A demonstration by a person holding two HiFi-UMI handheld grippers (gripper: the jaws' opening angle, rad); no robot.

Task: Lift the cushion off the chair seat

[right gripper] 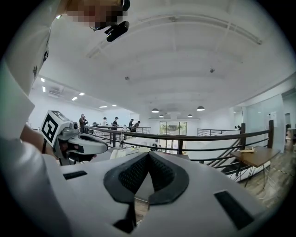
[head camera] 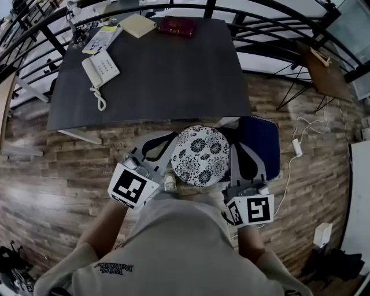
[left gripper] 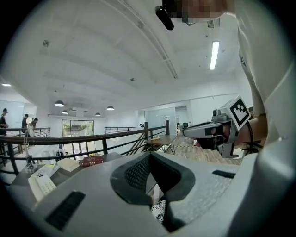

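Note:
A round cushion (head camera: 200,155) with a black-and-white flower print hangs in the air between my two grippers, in front of my body. My left gripper (head camera: 171,155) is shut on its left edge and my right gripper (head camera: 232,157) is shut at its right edge. The blue chair seat (head camera: 263,143) lies below and to the right, partly hidden by the right gripper. In the left gripper view the jaws (left gripper: 150,156) meet, and a strip of the cushion (left gripper: 158,211) shows under them. The right gripper view shows its jaws (right gripper: 148,155) closed, with no cushion visible.
A dark table (head camera: 173,81) stands just beyond, with a white telephone (head camera: 99,69), a red book (head camera: 177,26) and a pale notebook (head camera: 137,25) on it. A black railing (head camera: 272,11) curves behind. A small wooden side table (head camera: 324,72) and a white cable (head camera: 296,147) are at the right.

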